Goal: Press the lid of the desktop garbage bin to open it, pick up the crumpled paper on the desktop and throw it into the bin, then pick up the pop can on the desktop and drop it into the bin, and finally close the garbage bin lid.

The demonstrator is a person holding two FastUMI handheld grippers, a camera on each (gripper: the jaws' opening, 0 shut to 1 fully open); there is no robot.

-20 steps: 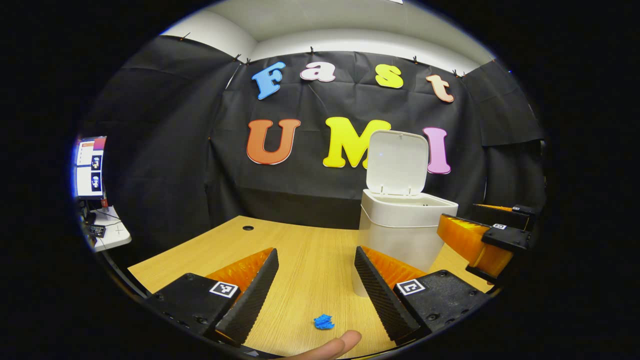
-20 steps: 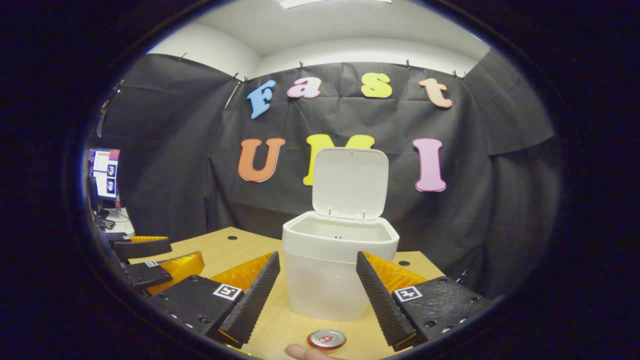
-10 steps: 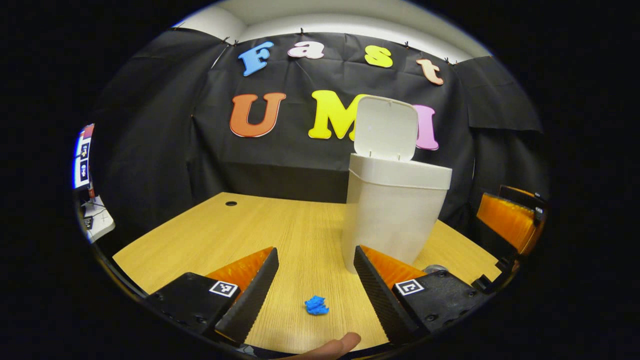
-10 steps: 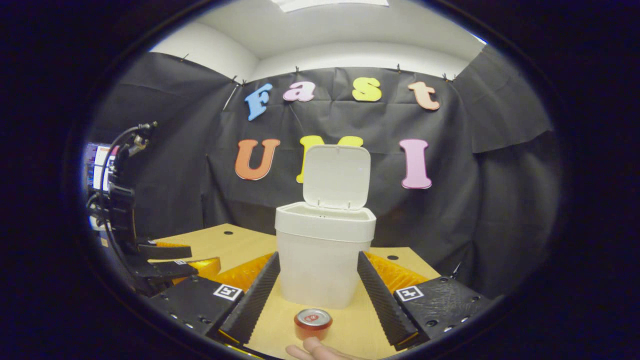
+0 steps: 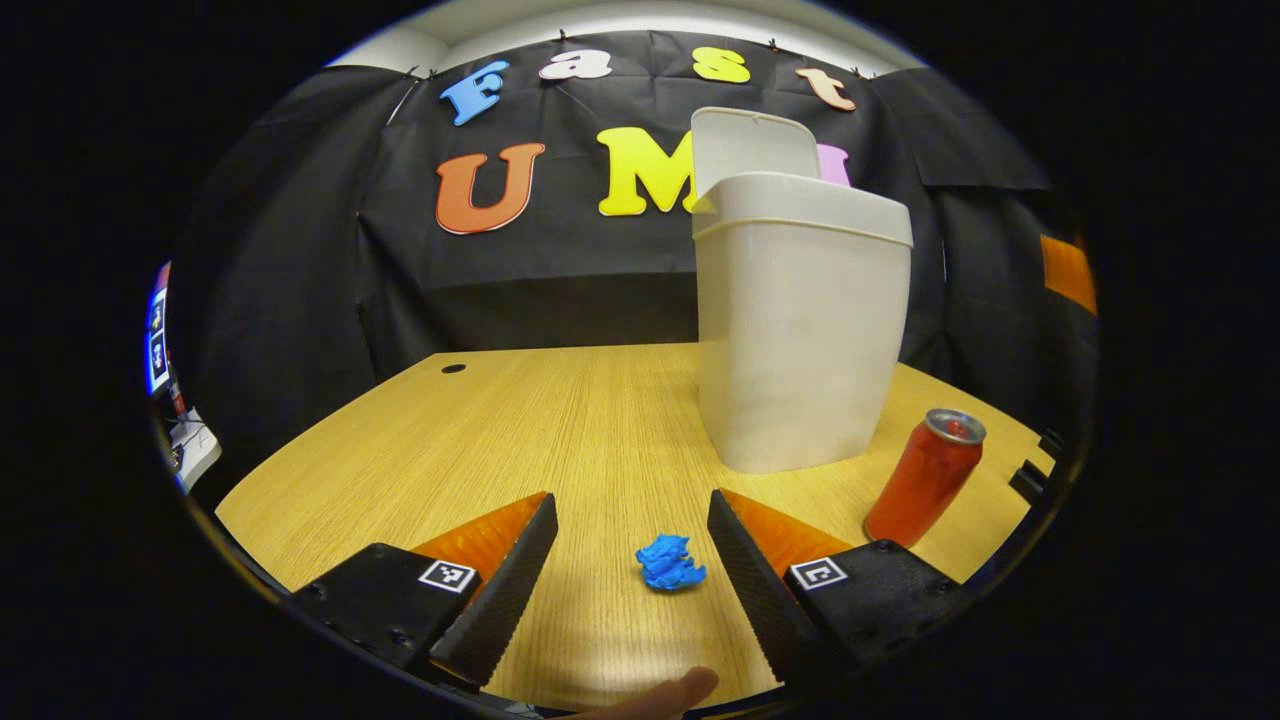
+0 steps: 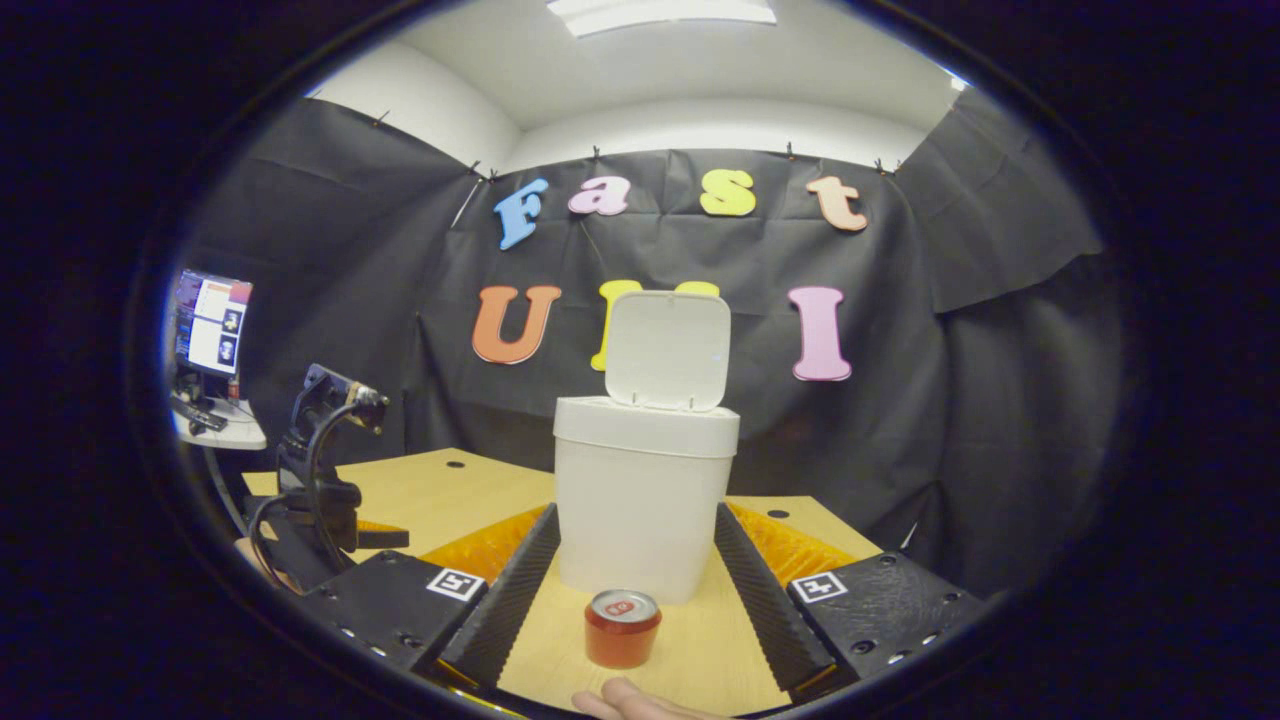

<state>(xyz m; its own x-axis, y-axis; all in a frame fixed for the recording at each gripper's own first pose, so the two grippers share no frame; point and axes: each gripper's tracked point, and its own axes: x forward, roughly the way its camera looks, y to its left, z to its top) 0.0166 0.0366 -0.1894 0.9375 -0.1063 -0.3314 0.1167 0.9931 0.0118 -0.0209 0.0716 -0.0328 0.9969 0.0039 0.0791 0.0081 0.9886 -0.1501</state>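
Between the left gripper (image 5: pixel 628 560)'s spread fingers, near the desk (image 5: pixel 560 420)'s front edge, sits the crumpled paper (image 5: pixel 669 563), blue, untouched, closer to the right-hand finger. Bin (image 5: pixel 800 320) stands farther back toward the desk's rear edge, lid (image 5: pixel 752 145) up, so step 1 looks done. Pop can (image 5: pixel 925 475) upright just in front of the bin, near the desk's right edge. Right gripper (image 6: pixel 628 580) also wide open, can between its fingers, no contact. Step in hand: paper pickup. Next move likely: nudge the left gripper forward and down, center the paper, pinch, then lift over the bin rim. Small wad, easy to miss.
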